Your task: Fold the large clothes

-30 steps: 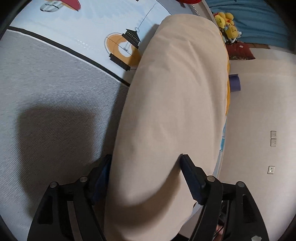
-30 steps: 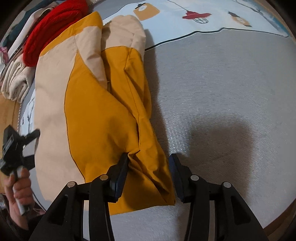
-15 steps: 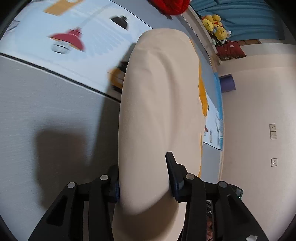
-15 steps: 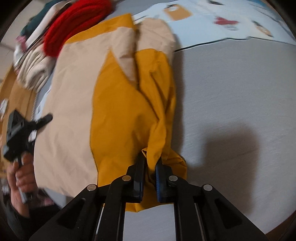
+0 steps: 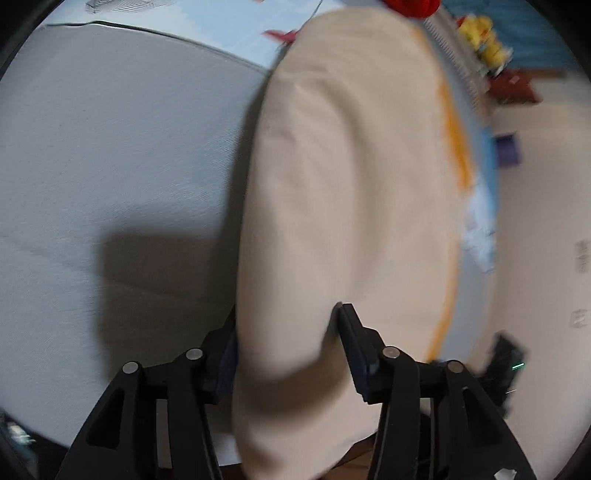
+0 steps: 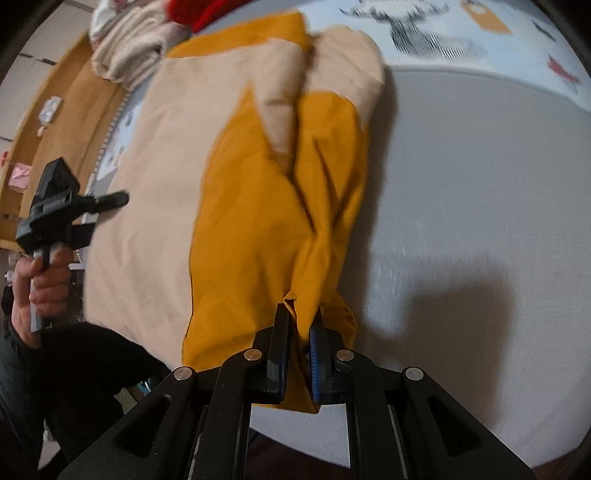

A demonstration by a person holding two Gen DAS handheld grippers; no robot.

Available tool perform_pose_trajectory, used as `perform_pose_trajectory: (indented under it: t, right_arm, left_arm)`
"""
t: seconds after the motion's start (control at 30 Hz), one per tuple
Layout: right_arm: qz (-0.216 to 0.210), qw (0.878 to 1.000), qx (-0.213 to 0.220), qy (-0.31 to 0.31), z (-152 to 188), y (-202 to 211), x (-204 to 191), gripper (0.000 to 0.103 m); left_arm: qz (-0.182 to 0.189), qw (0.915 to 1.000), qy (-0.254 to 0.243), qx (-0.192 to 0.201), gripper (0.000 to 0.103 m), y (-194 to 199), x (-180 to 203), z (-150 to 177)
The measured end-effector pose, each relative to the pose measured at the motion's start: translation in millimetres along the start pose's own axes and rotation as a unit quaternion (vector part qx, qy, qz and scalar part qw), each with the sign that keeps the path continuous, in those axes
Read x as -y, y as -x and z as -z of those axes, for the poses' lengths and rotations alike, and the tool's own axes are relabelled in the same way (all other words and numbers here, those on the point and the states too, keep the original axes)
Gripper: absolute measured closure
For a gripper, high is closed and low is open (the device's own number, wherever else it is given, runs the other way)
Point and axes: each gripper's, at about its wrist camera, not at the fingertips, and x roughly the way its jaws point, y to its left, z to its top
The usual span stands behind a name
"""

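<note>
A large beige and mustard-yellow garment lies along a grey bed cover. In the left wrist view its beige side bulges up as a thick fold between the pads of my left gripper. Both pads touch the cloth while the jaws are opening slightly. My right gripper is shut on a bunched yellow corner near the bed's front edge. At the left of the right wrist view, a hand holds the left tool over the garment's beige edge.
A red garment and a stack of folded cream clothes lie past the garment's far end. A light blue patterned sheet covers the far part of the bed. Yellow plush toys sit beyond it. Wooden floor lies to the left.
My right gripper closed on the yellow corner and lifted it. My left gripper closed in on the beige fold. Both hands moved sideways with the cloth.
</note>
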Motion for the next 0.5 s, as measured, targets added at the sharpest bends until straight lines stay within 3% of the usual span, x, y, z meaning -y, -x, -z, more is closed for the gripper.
perform_pose_trajectory:
  t: [0.1,0.2,0.27,0.33,0.4,0.47,0.5]
  right_arm:
    - [0.020,1.000,-0.014,0.020,1,1,-8,0.092]
    - [0.052,0.998,-0.001,0.043,4,17,-18,0.088]
    - [0.084,0.994,0.053,0.055,-3,37,-25,0.088]
    - [0.090,0.987,0.117,0.062,-17,59,-34,0.087]
    - [0.067,0.983,0.168,0.043,-37,71,-38,0.078]
    - [0.043,0.981,0.188,0.023,-56,71,-36,0.059]
    - [0.032,0.981,0.190,0.010,-73,65,-39,0.057]
  left_arm:
    - [-0.022,0.9980,-0.012,0.057,0.057,26,-3,-2]
    - [-0.024,0.9910,-0.048,0.123,0.057,49,10,-9]
    - [-0.042,0.9807,-0.094,0.166,0.057,53,26,-14]
    - [-0.061,0.9712,-0.131,0.189,0.057,47,37,-18]
    - [-0.074,0.9669,-0.153,0.190,0.057,34,48,-26]
    - [-0.062,0.9637,-0.161,0.204,0.058,28,59,-37]
    - [-0.060,0.9614,-0.164,0.213,0.058,30,61,-39]
